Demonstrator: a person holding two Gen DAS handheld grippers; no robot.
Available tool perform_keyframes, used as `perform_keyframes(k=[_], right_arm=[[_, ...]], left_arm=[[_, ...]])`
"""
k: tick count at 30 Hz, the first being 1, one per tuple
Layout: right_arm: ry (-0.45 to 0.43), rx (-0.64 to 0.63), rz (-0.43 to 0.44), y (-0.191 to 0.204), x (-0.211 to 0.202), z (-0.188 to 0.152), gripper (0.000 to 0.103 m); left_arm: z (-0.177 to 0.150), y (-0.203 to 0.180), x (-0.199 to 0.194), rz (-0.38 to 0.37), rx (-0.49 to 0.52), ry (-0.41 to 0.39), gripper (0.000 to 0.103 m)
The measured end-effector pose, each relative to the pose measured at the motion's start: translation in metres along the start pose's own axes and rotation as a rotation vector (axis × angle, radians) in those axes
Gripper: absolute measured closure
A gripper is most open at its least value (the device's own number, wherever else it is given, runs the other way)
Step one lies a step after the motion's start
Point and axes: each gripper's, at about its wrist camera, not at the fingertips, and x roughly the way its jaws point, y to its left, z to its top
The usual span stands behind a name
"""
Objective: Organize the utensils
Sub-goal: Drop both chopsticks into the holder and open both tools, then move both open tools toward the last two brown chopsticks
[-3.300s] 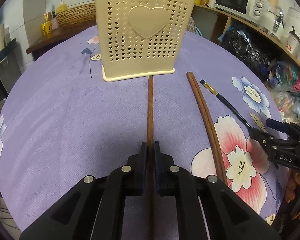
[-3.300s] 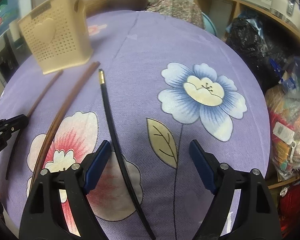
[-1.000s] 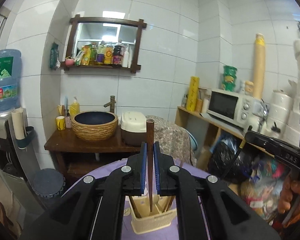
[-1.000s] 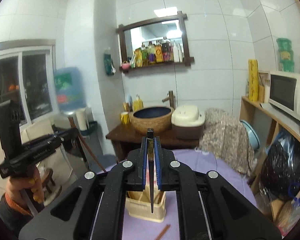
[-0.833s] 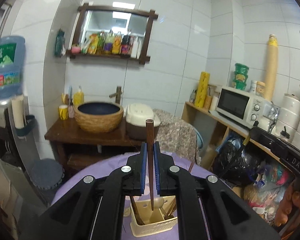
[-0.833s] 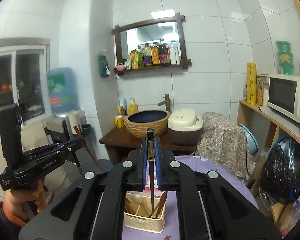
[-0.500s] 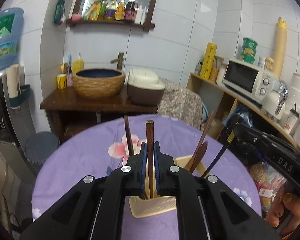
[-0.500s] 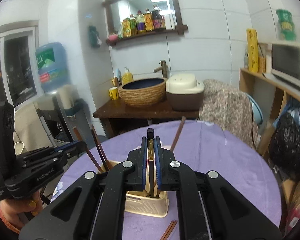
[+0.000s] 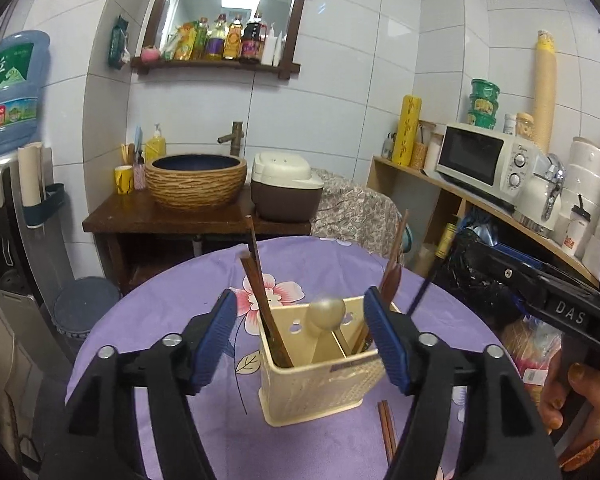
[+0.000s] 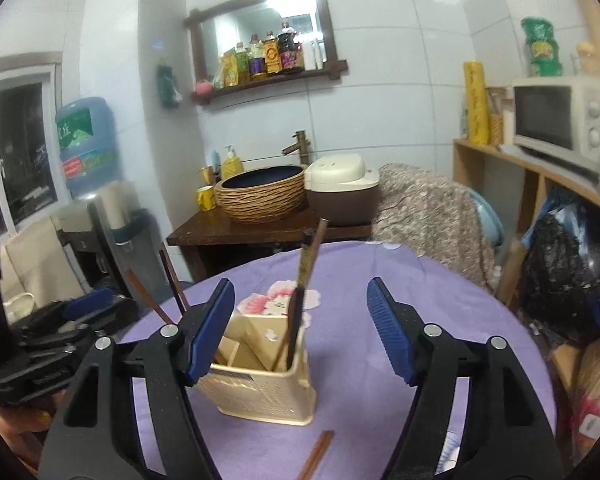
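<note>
Both the left gripper (image 9: 306, 336) and right gripper (image 10: 300, 332) hover spread wide and empty above the cream holder (image 9: 320, 380), where chopsticks (image 9: 266, 300) now stand. Next comes fetching the brown pair (image 9: 386, 428) lying just beside the holder's base.

Utensil holder (image 10: 260, 384): motion-blurred in right view, lower utensil ends hidden inside; loose brown chopsticks (image 9: 387, 428): near ends hidden behind left hand-held gripper (image 9: 300, 336).

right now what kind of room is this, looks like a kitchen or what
Most likely a small home kitchen or dining corner: a microwave on a wooden shelf, a rice cooker beside a basin sink, and a water dispenser bottle. A utensil holder stands on the purple floral tablecloth.
</note>
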Motion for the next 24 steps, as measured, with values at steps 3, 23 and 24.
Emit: perform_keyframes(k=[3,23,24], right_arm=[[0.048,-0.027,-0.071,0.000,-0.015,-0.021,0.014],[0.571,-0.045,-0.226,0.017,0.006,-0.213,0.006],[0.583,-0.041,-0.229,0.017,0.007,-0.214,0.006]], left_arm=[[-0.018,0.000,-0.019,0.021,0.014,-0.026,0.015],[-0.160,0.003,-0.031,0.116,0.086,0.242,0.005],[-0.162,0.001,-0.032,0.113,0.088,0.243,0.005]])
